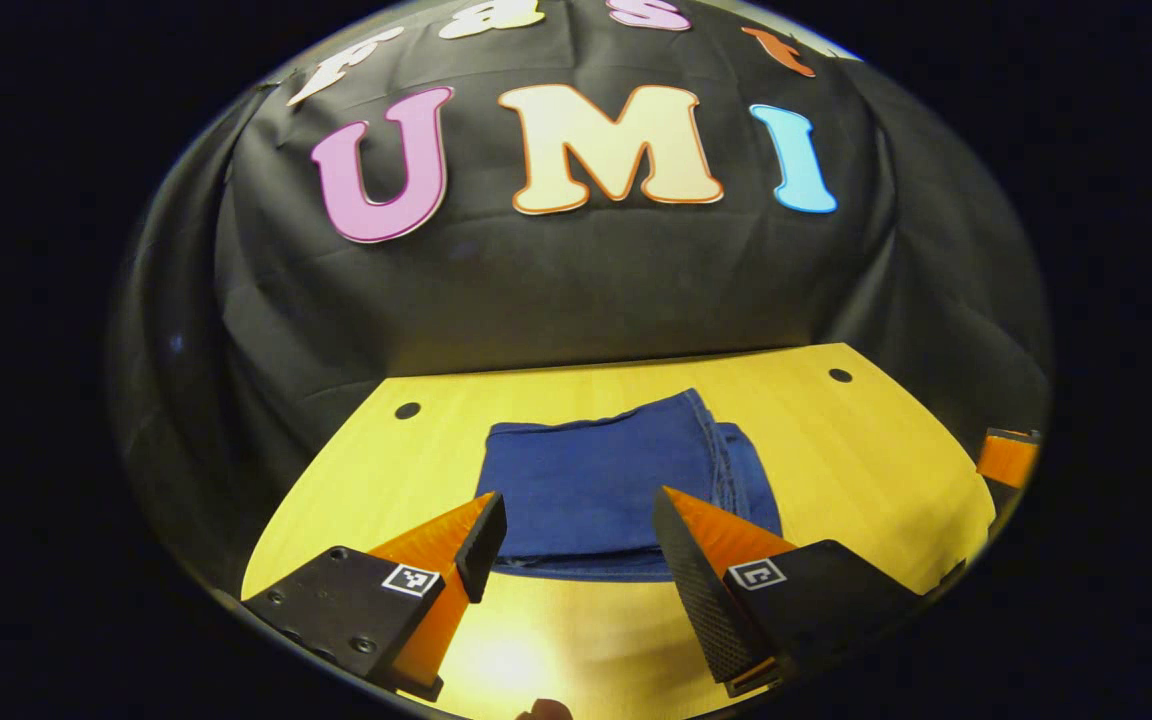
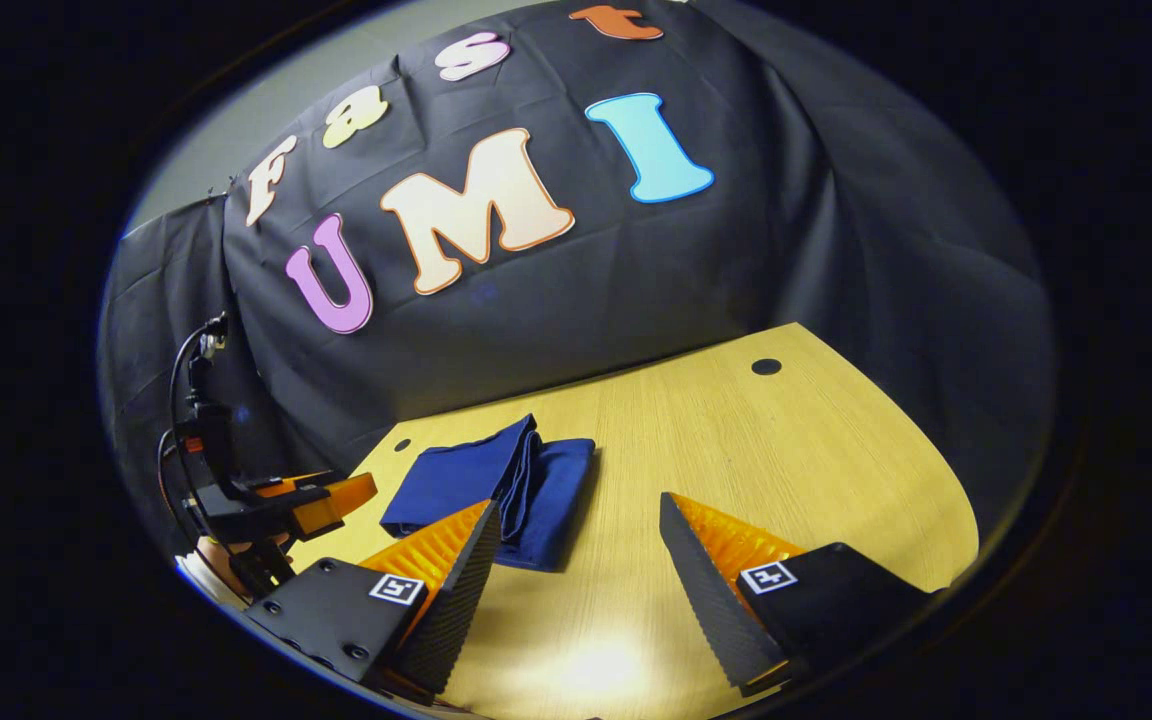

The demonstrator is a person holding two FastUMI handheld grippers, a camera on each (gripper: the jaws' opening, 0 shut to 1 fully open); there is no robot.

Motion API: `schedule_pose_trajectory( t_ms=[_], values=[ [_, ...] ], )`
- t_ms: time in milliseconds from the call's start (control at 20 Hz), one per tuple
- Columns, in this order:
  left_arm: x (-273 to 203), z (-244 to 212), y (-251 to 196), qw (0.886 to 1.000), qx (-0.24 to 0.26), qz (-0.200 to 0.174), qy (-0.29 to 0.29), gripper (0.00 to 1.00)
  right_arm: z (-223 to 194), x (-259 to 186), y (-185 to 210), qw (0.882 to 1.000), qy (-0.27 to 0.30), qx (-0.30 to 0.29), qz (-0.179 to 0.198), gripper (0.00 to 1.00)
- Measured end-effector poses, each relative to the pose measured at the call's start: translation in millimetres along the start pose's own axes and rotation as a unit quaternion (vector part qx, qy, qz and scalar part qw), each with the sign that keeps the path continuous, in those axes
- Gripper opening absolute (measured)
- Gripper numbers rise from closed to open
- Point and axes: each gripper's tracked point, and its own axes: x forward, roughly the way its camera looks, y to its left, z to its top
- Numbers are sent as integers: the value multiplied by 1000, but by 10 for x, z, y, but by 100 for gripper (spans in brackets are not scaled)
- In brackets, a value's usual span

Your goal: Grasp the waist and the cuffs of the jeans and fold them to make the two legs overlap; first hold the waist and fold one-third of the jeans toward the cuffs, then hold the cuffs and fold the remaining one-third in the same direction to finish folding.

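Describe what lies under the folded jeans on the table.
The folded jeans rest flat on the wooden table, which shows bare all around them. The patch of table directly beneath, and the jeans' inner layers, are covered from sight.

Table [image 1: 866,440]: pale yellow wood-grain top, running from the near edge back to the far wall.
Holes [image 1: 407,410]: small dark round holes set in the tabletop near its far corners, one left and one right.
Wall [image 1: 576,290]: black cloth, creased, hanging behind and around the table's far edge.
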Motion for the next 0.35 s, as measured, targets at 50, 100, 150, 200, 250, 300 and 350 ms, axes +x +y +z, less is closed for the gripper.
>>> schedule_pose_trajectory(
  t_ms=[50, 100, 150, 200, 250, 300, 350],
  values=[
    [-20, 4, 54, 1000, -7, 6, -3, 89, 14, -11, 28, 1000, -3, 2, 3, 94],
    [-44, 2, 94, 1000, -12, 11, -5, 89, 21, -12, 38, 1000, -6, 3, 4, 98],
    [-62, -16, 122, 1000, -14, 15, -4, 89, 19, -16, 31, 1000, -6, 2, 5, 98],
    [-73, -26, 142, 1000, -11, 18, -2, 90, 24, -16, 27, 1000, -7, 0, 4, 98],
    [-81, -20, 163, 1000, -9, 20, -3, 89, 31, -30, 28, 1000, -10, -1, 3, 98],
    [-87, 4, 175, 1000, -7, 21, -7, 90, 43, -35, 35, 1000, -12, -2, 4, 98],
    [-102, 11, 183, 1000, -7, 21, -10, 90, 41, -38, 45, 1000, -12, -2, 3, 98]
  ],
)
